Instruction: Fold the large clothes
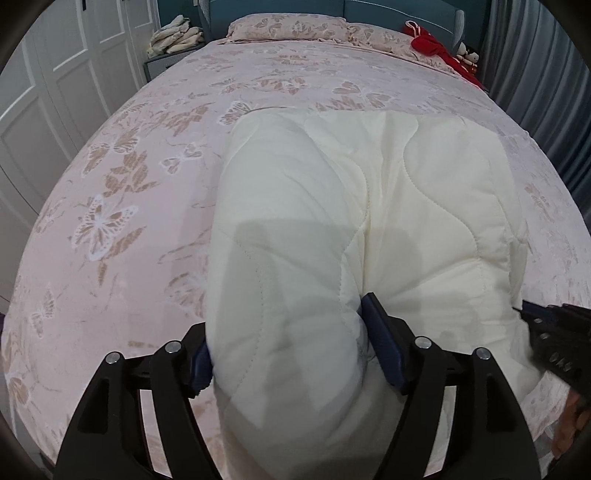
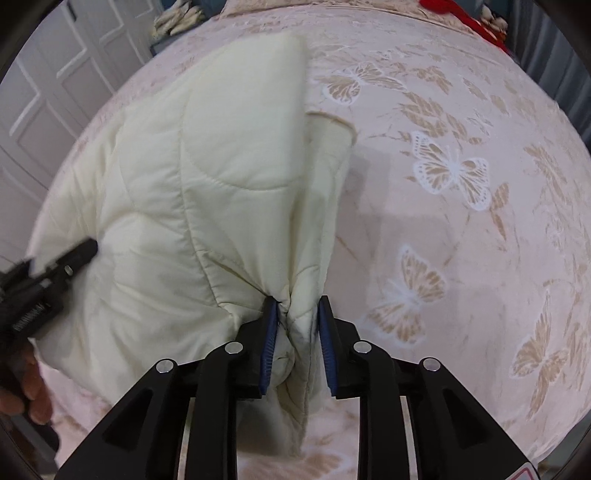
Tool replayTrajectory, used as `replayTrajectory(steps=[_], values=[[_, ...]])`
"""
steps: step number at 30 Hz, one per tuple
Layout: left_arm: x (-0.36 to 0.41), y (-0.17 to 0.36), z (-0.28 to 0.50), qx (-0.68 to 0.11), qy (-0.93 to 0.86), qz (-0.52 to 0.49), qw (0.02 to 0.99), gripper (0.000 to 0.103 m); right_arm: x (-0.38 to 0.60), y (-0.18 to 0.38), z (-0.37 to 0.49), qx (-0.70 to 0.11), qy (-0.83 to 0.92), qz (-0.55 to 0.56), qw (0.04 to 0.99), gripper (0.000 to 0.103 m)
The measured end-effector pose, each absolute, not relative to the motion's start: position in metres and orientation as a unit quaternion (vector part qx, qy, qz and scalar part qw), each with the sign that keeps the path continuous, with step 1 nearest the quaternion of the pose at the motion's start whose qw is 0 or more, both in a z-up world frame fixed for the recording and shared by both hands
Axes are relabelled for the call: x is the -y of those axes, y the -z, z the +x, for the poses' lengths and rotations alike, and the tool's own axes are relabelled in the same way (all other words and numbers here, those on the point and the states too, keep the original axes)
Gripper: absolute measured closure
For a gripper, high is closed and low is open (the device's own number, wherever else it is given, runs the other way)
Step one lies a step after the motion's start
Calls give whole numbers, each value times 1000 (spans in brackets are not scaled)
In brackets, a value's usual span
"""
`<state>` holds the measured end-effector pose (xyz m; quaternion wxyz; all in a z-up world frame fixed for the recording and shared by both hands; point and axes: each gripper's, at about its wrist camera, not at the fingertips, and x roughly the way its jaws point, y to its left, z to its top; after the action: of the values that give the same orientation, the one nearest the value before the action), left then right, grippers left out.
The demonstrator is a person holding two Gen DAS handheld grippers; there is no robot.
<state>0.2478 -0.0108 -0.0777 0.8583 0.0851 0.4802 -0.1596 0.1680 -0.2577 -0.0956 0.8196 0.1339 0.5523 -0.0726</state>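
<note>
Left tongs [image 1: 286, 354]: wide, padded cream garment [image 1: 354, 206] bulging between, grip uncertain. Right tongs [image 2: 297, 343]: narrow, pinching its edge. Butterfly-print bed [image 1: 129, 177] beneath.

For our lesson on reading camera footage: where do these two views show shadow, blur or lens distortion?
Left wrist view: grey shadows cross the near part of the cream quilted garment; the fisheye bulges the bed cover into a dome. Right wrist view: the garment's upper edge and the other gripper at the left are motion-blurred; dark corners frame both views.

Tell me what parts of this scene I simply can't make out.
- Cream quilted garment: its type and near hem, both views; bunched, running under the camera.
- Left gripper: one pad, left view, hidden behind padding.
- Red item: left view, too small.
- Pale pile on the nightstand: too distant.
</note>
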Motion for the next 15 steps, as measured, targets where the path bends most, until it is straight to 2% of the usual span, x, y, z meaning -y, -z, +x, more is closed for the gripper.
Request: replayTrajectory(steps=[4, 6, 7, 8, 10, 15], values=[[-1, 51, 229, -457, 148, 105, 871, 32, 264, 60, 142, -523, 63, 146, 837, 81], [-12, 39, 216, -448, 150, 106, 875, 29, 265, 45, 129, -511, 52, 154, 844, 80], [-19, 34, 209, -448, 155, 99, 875, 28, 265, 38, 122, -506, 45, 160, 846, 78], [-27, 32, 202, -453, 164, 87, 872, 23, 265, 33, 115, -504, 37, 168, 847, 71], [-37, 37, 189, -466, 175, 80, 864, 23, 263, 32, 109, -506, 21, 186, 842, 58], [-49, 73, 160, -498, 171, 112, 843, 23, 258, 44, 113, -516, 2, 220, 828, 57]])
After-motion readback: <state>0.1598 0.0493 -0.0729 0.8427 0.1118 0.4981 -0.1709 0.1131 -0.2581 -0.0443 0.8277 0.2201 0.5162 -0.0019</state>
